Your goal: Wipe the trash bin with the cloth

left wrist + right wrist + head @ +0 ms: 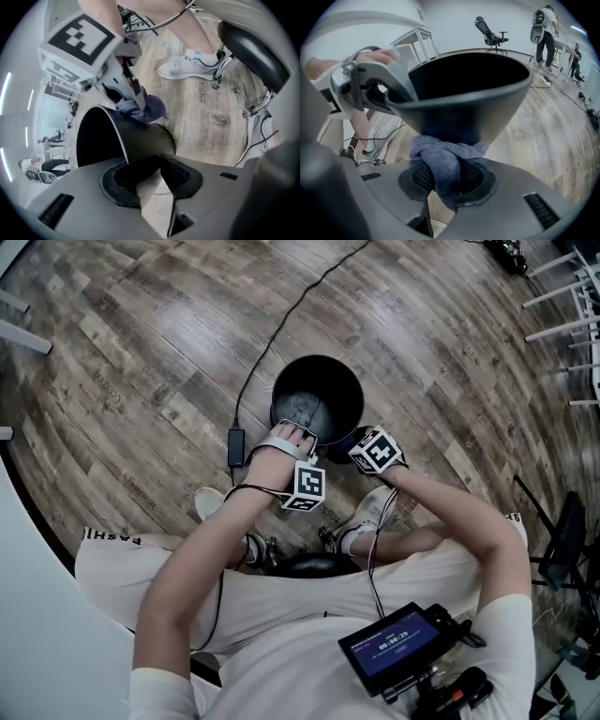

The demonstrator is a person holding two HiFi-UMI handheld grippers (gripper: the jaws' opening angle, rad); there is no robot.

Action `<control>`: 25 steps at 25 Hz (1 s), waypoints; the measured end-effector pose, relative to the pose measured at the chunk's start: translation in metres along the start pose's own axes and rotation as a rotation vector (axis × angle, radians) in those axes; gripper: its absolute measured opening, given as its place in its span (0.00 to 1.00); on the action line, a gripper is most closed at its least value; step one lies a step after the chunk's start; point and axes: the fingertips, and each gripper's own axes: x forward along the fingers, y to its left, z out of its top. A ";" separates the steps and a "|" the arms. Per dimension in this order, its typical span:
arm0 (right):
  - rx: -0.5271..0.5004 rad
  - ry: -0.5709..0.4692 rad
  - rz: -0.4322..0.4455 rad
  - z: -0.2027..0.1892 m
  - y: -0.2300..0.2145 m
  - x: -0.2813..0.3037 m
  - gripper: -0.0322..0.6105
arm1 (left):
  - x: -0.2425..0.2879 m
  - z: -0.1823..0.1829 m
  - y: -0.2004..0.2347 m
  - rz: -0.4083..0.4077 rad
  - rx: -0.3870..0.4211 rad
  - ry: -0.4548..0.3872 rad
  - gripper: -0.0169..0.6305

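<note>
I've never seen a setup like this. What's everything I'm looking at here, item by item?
trash bin: one, black, on the wood floor before the feet
cloth: one, blue, against the bin's outer wall
cable: one, black, across the floor, with a black block left of the bin
stool: one, black seat, under the person
office chair: one, black, far back
tables: at least two, white, far back
screen unit: one, black with blue display, at the chest
sneakers: two, white, beside the stool
left gripper: one, grey, closed on the bin's rim
right gripper: one, grey, closed on the cloth
</note>
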 end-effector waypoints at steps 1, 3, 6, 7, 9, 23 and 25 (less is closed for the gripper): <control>0.000 -0.008 -0.003 -0.004 -0.004 0.009 0.20 | 0.000 0.000 0.000 -0.001 0.000 -0.004 0.24; -0.008 -0.012 -0.009 -0.013 -0.011 0.029 0.20 | 0.000 0.001 0.000 0.000 0.001 -0.011 0.24; -0.040 0.003 -0.022 -0.022 -0.020 0.057 0.20 | 0.000 0.002 0.002 0.006 -0.001 -0.020 0.24; -0.048 0.014 -0.033 -0.027 -0.023 0.067 0.20 | 0.000 0.002 0.003 0.006 0.000 -0.023 0.24; -0.059 0.032 -0.053 -0.037 -0.028 0.084 0.20 | 0.000 0.003 0.003 0.004 0.001 -0.028 0.24; 0.006 0.146 -0.059 -0.050 -0.034 0.104 0.20 | 0.004 0.008 0.005 -0.005 -0.027 -0.040 0.24; 0.013 0.162 -0.044 -0.051 -0.024 0.077 0.20 | 0.004 0.009 0.006 0.018 -0.036 -0.045 0.25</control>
